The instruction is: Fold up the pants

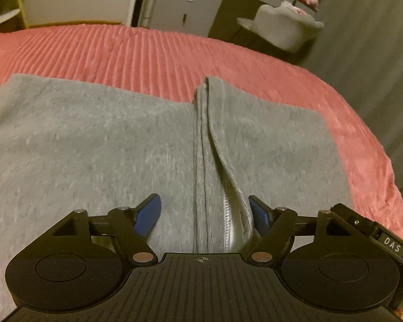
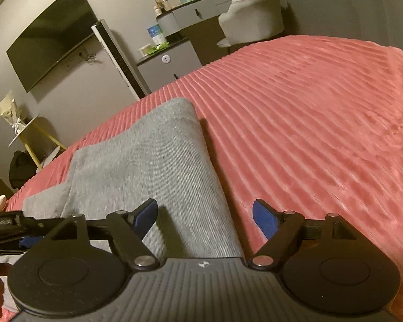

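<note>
Left gripper [image 1: 204, 216] spread over the doubled seam edge of the grey pants [image 1: 99, 145], right gripper [image 2: 205, 218] spread astride their outer edge, neither pinching; pants lie flat on the pink bed [image 2: 309, 112], apparently part-folded, further folds pending.

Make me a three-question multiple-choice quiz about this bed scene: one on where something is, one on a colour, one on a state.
1. Where do the pants lie?
A. on the bedspread
B. on the chair
C. on the floor

2. What colour are the pants?
A. blue
B. grey
C. black

3. How does the right hand-held gripper stand?
A. shut on the pants
B. open
C. shut on nothing

Answers:
1. A: red ribbed cover shows all around the cloth.
2. B: both views show grey knit.
3. B: its blue pads stand well apart, one over cloth, one over cover.
</note>
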Tool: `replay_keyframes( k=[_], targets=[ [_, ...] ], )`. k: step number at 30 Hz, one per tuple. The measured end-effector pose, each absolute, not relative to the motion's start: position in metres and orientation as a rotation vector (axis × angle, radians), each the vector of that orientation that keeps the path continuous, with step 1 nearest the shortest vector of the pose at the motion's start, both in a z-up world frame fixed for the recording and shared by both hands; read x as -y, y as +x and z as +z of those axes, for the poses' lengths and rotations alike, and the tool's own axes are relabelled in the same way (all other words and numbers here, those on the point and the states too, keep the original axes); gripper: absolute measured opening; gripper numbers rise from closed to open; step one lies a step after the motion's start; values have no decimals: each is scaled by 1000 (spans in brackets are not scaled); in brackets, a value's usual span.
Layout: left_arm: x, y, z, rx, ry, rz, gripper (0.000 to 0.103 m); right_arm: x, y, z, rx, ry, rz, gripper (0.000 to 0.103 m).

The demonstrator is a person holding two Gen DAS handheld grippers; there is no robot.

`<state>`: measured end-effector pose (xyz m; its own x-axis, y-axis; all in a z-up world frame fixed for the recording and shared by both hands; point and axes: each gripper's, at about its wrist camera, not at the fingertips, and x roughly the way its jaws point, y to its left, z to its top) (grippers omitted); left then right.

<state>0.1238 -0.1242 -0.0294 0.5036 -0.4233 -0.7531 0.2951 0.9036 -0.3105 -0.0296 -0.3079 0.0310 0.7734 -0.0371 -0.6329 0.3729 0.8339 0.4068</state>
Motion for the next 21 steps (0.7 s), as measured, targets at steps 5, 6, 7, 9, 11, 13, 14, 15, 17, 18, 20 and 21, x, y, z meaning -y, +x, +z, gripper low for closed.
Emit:
replay_keyframes(
  k=[5, 6, 7, 9, 11, 13, 14, 15, 17, 18, 20, 21],
  targets=[
    [127, 134, -30, -934, -173, -467, 49, 312, -26, 30, -639, 562, -232, 79],
    [127, 135, -30, -938, -194, -481, 46, 313, -26, 30, -637, 569, -232, 79],
    [126, 136, -29, -943, -222, -492, 39, 314, -27, 30, -634, 576, -231, 79],
    [123, 141, -31, -957, -267, -488, 36, 316, -27, 30, -628, 592, -234, 79],
    [120, 145, -36, -976, -282, -482, 39, 318, -27, 31, -627, 608, -234, 79],
    [119, 149, -37, -976, -290, -489, 41, 318, -28, 31, -627, 611, -234, 79],
    [119, 150, -38, -982, -298, -494, 44, 318, -28, 31, -626, 610, -234, 79],
    [118, 150, -38, -985, -311, -495, 45, 318, -28, 31, -624, 612, -236, 79],
    [120, 155, -39, -988, -342, -483, 41, 317, -29, 31, -624, 616, -235, 79],
    [121, 156, -40, -983, -339, -474, 32, 317, -29, 31, -624, 614, -236, 79],
    [120, 154, -38, -975, -342, -467, 20, 317, -29, 31, -626, 607, -236, 79],
    [119, 151, -36, -965, -350, -469, 19, 317, -30, 32, -623, 605, -237, 79]
  ],
)
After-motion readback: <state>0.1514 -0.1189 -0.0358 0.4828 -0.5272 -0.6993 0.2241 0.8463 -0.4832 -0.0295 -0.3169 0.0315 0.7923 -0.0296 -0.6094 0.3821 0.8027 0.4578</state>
